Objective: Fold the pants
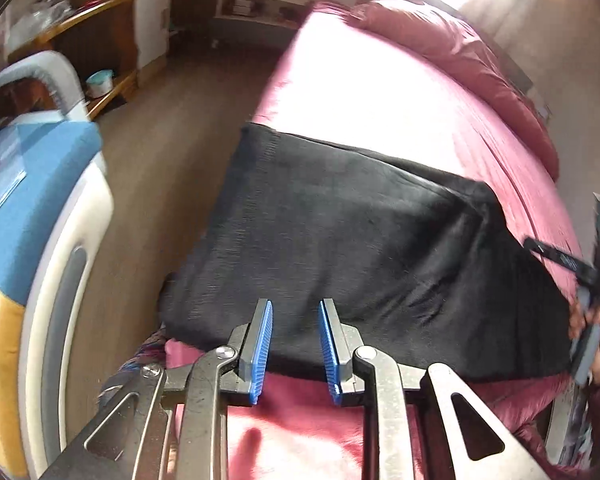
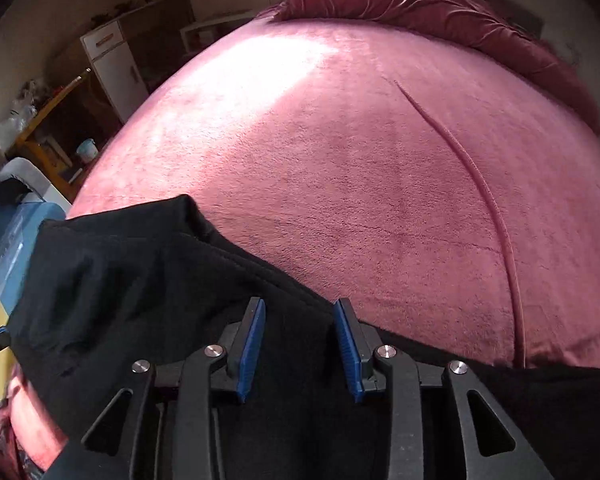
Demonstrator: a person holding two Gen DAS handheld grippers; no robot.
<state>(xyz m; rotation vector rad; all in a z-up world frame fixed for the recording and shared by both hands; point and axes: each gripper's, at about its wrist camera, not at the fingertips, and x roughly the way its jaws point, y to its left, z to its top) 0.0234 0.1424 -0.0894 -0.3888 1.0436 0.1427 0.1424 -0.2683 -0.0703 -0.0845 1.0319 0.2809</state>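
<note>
Black pants lie folded in a broad slab across the near part of a pink bed. My left gripper is open and empty, its blue pads just over the pants' near edge. The right gripper shows in the left wrist view at the far right edge, beside the pants' right end. In the right wrist view the pants fill the lower left, bunched at the top edge. My right gripper is open above the cloth, holding nothing.
The pink bed cover has a long crease and a rumpled maroon duvet at the far end. A blue, white and yellow unit stands left of the bed. Wooden shelves and a white cabinet stand further back.
</note>
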